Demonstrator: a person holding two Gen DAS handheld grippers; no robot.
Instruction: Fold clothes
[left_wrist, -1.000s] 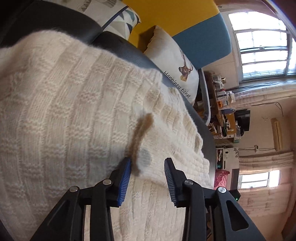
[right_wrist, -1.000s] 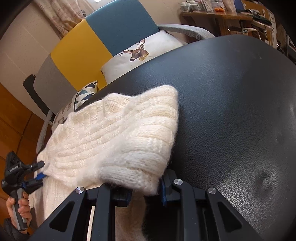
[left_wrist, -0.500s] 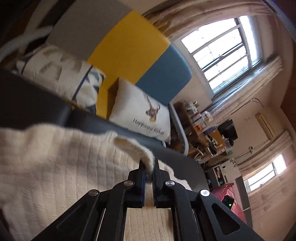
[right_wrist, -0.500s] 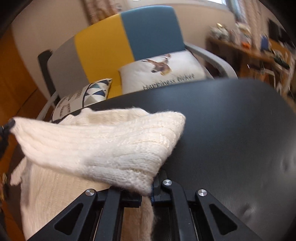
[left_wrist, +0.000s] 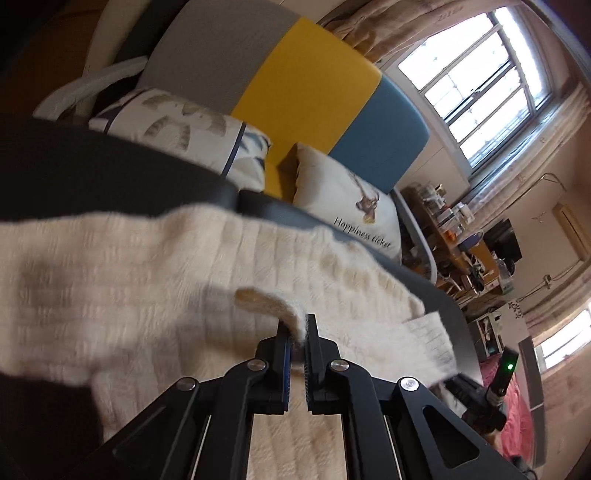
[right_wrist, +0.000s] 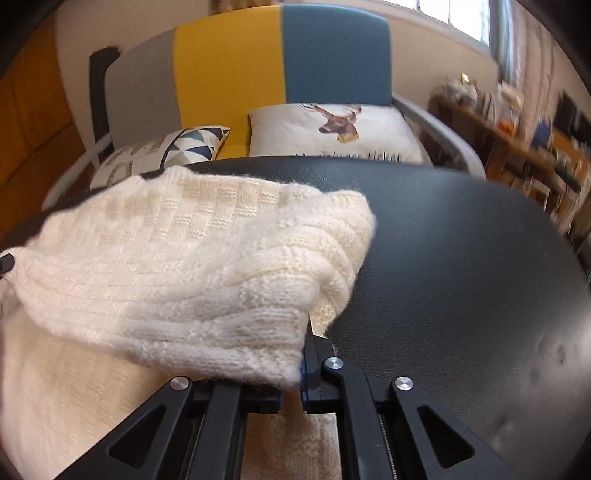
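Cream wool, thick and fuzzy with ribbed bands, is what you hold: the sweater (right_wrist: 177, 266) lies on the black table (right_wrist: 461, 258), in front of the deer pillow (right_wrist: 332, 129). Your left gripper (left_wrist: 298, 334) pinches a thin edge of the sweater and your right gripper (right_wrist: 291, 384) pinches a bulky corner, probably so both corners lift together for one even fold. The table looks smooth, like leather.

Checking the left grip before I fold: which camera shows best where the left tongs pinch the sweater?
The left wrist view: the left tongs are shut on a thin raised edge of the cream sweater. The right wrist view shows only a dark bit at the sweater's far left edge, perhaps those tongs.
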